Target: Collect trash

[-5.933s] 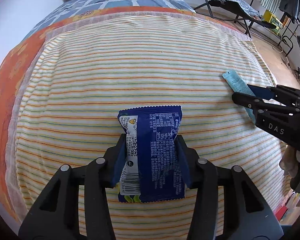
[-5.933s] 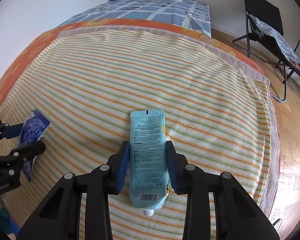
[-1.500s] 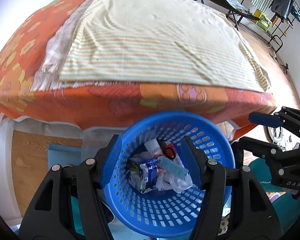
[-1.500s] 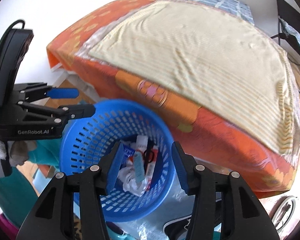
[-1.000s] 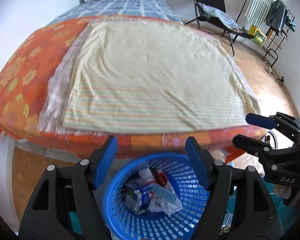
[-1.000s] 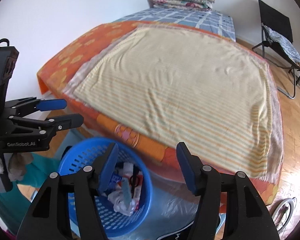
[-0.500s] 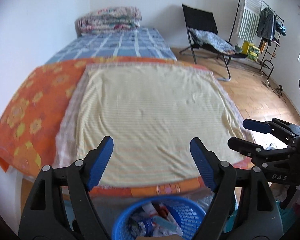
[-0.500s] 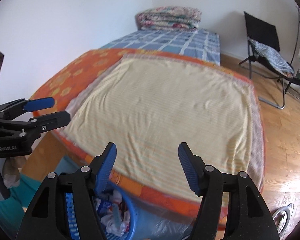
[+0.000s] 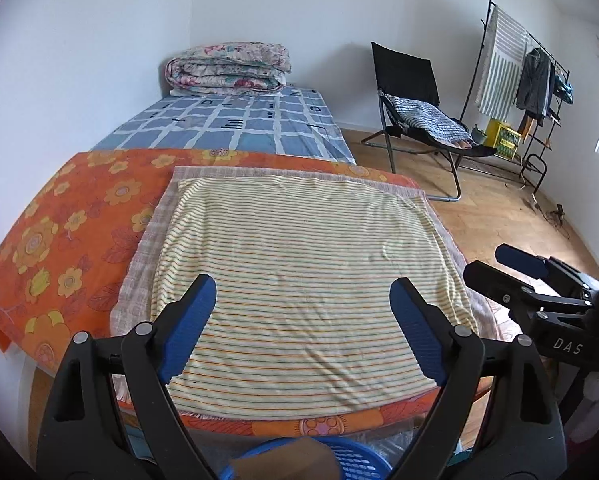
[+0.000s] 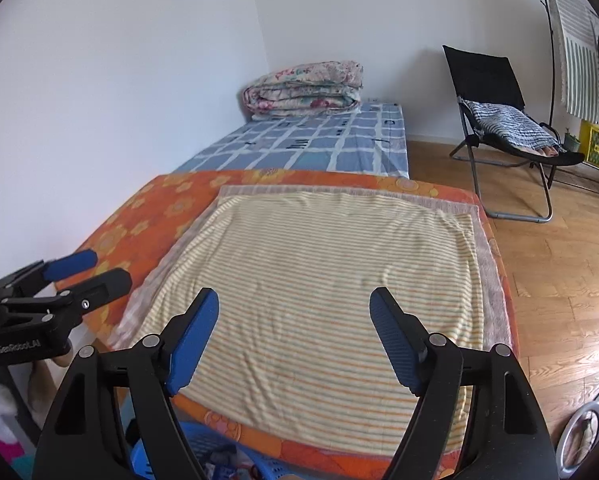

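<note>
In the left wrist view the left gripper (image 9: pixel 302 312) has its jaws opening with nothing between them; the striped cloth (image 9: pixel 299 280) on the bed is bare of trash; the blue basket (image 9: pixel 351 458) shows only its rim at 6 o'clock.

In the right wrist view the right gripper (image 10: pixel 293 322) is also opening and empty; the basket (image 10: pixel 203 456) sits at 7 o'clock with trash (image 10: pixel 219 465) inside.

The drop-off seems done; the next move calls for searching for more trash, if any remains.

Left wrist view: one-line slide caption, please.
Left gripper empty, jaws opening over the bare striped sheet, blue basket at the bed's foot.
</note>
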`<state>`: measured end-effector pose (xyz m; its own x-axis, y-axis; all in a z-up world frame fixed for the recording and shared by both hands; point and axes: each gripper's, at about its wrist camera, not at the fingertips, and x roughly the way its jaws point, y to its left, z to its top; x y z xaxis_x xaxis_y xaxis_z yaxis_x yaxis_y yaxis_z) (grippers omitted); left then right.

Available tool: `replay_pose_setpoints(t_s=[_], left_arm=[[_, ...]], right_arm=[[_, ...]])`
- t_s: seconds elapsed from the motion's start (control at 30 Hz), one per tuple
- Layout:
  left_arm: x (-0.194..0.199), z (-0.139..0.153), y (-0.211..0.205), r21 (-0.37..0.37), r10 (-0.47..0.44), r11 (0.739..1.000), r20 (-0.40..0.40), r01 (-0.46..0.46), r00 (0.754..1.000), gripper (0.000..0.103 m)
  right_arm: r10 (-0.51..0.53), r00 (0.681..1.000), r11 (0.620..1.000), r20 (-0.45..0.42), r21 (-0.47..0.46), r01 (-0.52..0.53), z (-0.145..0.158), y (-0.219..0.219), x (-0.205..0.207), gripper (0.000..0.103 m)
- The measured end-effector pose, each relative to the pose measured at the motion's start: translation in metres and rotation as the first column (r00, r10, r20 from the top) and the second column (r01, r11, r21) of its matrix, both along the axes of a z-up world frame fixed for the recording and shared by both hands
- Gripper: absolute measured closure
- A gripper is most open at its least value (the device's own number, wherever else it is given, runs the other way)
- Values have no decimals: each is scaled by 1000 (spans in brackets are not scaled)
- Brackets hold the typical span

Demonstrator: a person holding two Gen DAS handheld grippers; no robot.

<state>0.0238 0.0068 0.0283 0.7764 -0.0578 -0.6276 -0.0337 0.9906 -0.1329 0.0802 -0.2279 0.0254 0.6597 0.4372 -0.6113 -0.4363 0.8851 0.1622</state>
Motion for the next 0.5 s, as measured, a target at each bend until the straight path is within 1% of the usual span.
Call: replay_pose_setpoints(t_s=[0.17, 0.23, 0.5], left_arm=[[4, 2, -1, 3, 20, 1000, 2, -20, 1000, 6], [5, 1, 0, 4, 36, 999, -2, -36, 999, 2], [11, -6, 6, -3, 68, 998, -33, -68, 997, 1]], right_arm=[[-25, 999, 1000, -25, 6, 25, -4, -1, 9, 25], [-31, 999, 1000, -32, 6, 31, -5, -2, 10, 25], [-52, 997, 998, -61, 20, 53, -9, -9, 16, 25]])
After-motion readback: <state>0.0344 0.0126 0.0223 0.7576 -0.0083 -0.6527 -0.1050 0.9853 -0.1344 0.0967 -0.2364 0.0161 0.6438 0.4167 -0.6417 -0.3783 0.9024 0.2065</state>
